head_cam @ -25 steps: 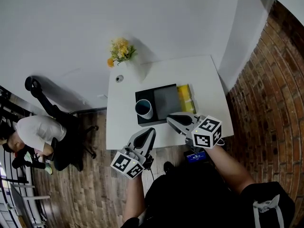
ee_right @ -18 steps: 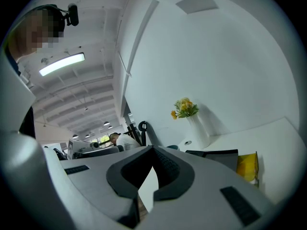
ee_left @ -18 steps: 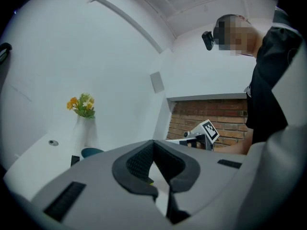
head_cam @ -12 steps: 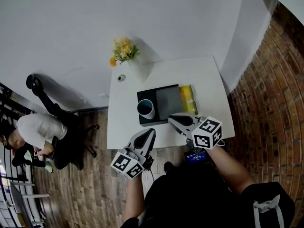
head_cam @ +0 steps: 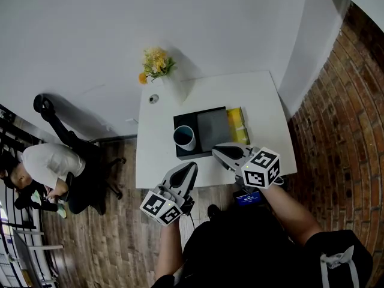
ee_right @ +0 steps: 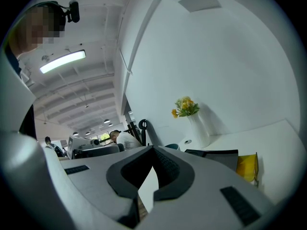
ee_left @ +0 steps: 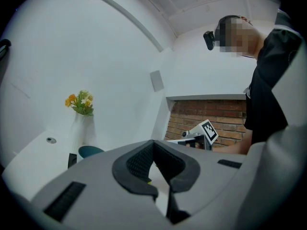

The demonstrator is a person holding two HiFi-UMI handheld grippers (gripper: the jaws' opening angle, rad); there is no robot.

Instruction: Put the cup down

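Note:
A white cup with a dark teal inside [head_cam: 183, 137] stands upright on the left part of a black tray [head_cam: 213, 126] on the white table [head_cam: 252, 95]; its teal rim [ee_left: 89, 150] peeks above my left gripper's body. My left gripper [head_cam: 191, 166] hovers over the table's near edge, shut and empty, a little short of the cup. My right gripper [head_cam: 216, 152] is also shut with nothing in it, beside the tray's near right corner. In their own views the left gripper [ee_left: 154, 150] and the right gripper [ee_right: 152, 157] show jaws closed together.
A white vase of yellow flowers [head_cam: 157, 66] and a small round fitting [head_cam: 152, 99] sit at the table's far left. A yellow pack [head_cam: 236, 124] lies right of the tray. A brick wall [head_cam: 342, 113] runs along the right. A seated person [head_cam: 42, 167] is off to the left.

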